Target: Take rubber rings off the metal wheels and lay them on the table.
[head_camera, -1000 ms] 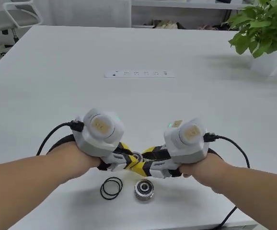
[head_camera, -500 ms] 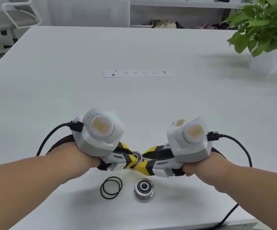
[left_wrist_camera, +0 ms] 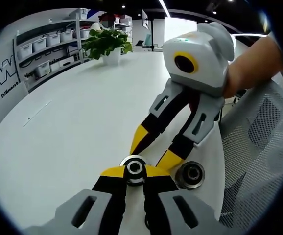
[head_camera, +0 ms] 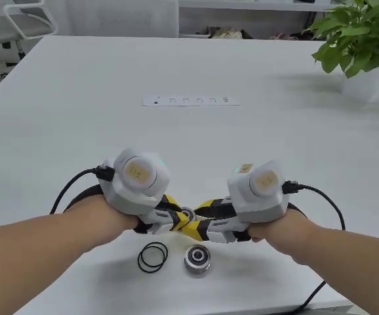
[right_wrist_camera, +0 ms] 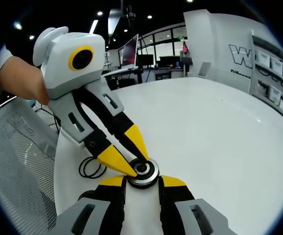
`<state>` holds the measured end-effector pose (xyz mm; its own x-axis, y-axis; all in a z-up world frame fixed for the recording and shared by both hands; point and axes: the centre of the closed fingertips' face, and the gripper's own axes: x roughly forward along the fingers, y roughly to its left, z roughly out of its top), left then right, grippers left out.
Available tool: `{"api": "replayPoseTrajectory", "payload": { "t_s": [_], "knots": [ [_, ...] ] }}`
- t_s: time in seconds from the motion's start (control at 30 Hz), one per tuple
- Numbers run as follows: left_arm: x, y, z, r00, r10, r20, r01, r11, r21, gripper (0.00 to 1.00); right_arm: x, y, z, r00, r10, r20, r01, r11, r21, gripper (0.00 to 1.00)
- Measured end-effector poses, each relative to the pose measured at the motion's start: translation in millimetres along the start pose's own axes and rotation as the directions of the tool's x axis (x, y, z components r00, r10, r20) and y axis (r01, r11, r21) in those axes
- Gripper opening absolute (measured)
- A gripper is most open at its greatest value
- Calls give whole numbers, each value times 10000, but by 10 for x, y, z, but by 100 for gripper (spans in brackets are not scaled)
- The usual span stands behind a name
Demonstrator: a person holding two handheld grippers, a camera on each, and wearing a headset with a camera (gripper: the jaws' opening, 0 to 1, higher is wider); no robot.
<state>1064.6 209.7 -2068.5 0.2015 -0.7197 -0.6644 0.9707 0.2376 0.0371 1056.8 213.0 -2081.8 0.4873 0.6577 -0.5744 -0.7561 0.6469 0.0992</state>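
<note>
The left gripper (left_wrist_camera: 134, 172) and right gripper (right_wrist_camera: 142, 182) meet tip to tip at the near edge of the white bench (head_camera: 189, 144). Both pairs of jaws pinch one small silver metal wheel (head_camera: 187, 214), held above the bench. Nearer lie two thin black rubber rings (head_camera: 153, 256), with a second silver metal wheel (head_camera: 197, 258) just to their right.

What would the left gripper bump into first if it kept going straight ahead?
It already has a wheel between its jaws. Just past that, the right gripper faces it tip to tip, so that would likely be hit first, though the gap is hard to judge.
</note>
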Motion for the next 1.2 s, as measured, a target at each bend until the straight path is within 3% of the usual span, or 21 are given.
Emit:
{"api": "replayPoseTrajectory", "payload": {
  "t_s": [0.37, 0.5, 0.83, 1.2],
  "knots": [
    [-3, -3, -1, 10000, -1, 41, 1, 10000, 17, 8, -37, -6, -46, 9998, 76, -162, -78, 9999, -117, 19],
    [-5, -4, -1, 10000, 9, 67, -9, 10000, 20, 8, -61, -19, -86, 9995, 73, -300, -75, 9999, -93, 9],
    [-8, -6, 0, 9999, 28, 115, -28, 10000, 0, 8, -69, -23, -100, 9993, 126, -338, -122, 9999, 110, 4],
    [-7, -3, 2, 9998, 103, 157, -103, 9999, -51, 8, -124, -67, -84, 9997, 176, -194, -157, 9957, 909, 0]
  ]
}}
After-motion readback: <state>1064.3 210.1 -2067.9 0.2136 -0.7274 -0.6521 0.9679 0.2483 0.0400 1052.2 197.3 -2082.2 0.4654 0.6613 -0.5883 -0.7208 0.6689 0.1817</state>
